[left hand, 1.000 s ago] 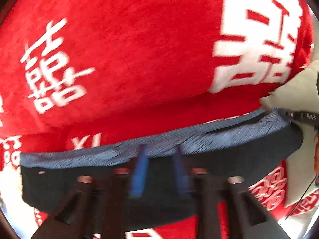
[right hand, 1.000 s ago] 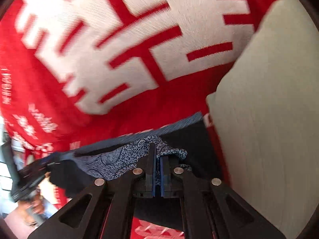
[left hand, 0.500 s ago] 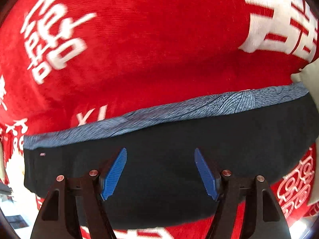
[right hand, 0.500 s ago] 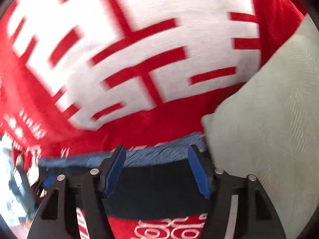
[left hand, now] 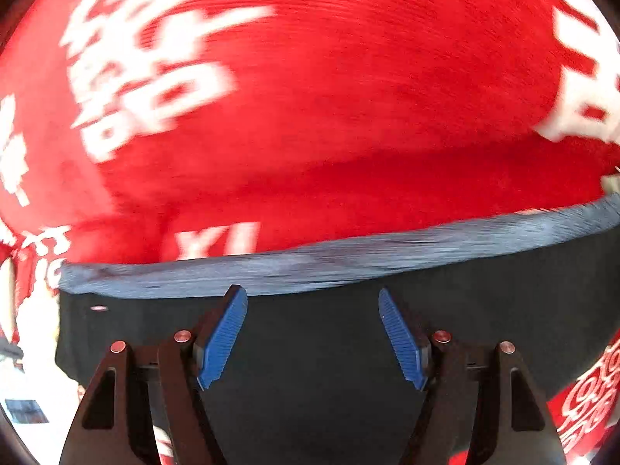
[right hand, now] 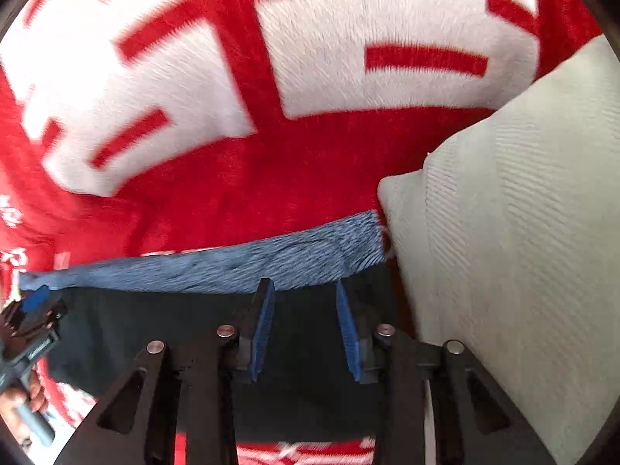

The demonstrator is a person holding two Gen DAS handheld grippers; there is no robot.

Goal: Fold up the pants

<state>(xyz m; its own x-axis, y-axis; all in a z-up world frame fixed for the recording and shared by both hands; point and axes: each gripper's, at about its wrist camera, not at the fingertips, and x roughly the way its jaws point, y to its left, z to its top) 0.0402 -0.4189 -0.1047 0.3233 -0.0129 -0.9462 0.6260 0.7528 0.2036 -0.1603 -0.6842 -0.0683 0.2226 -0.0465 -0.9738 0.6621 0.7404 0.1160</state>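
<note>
The dark navy pants (left hand: 314, 348) lie flat on a red blanket, with a blue patterned band (left hand: 348, 259) along their far edge. My left gripper (left hand: 312, 302) is open and empty just above the dark fabric, near the band. In the right wrist view the pants (right hand: 155, 321) and their blue band (right hand: 248, 267) lie under my right gripper (right hand: 304, 290), which is partly open and holds nothing. The left gripper also shows in the right wrist view (right hand: 33, 310) at the far left edge.
The red blanket (left hand: 329, 116) with white characters covers the surface under the pants. A pale grey-white pillow (right hand: 523, 232) lies right beside the pants' right end.
Both grippers opened and let go of the pants' banded edge, which now lies flat. The left gripper stays wide open; the right jaws have narrowed somewhat since half a second ago.
</note>
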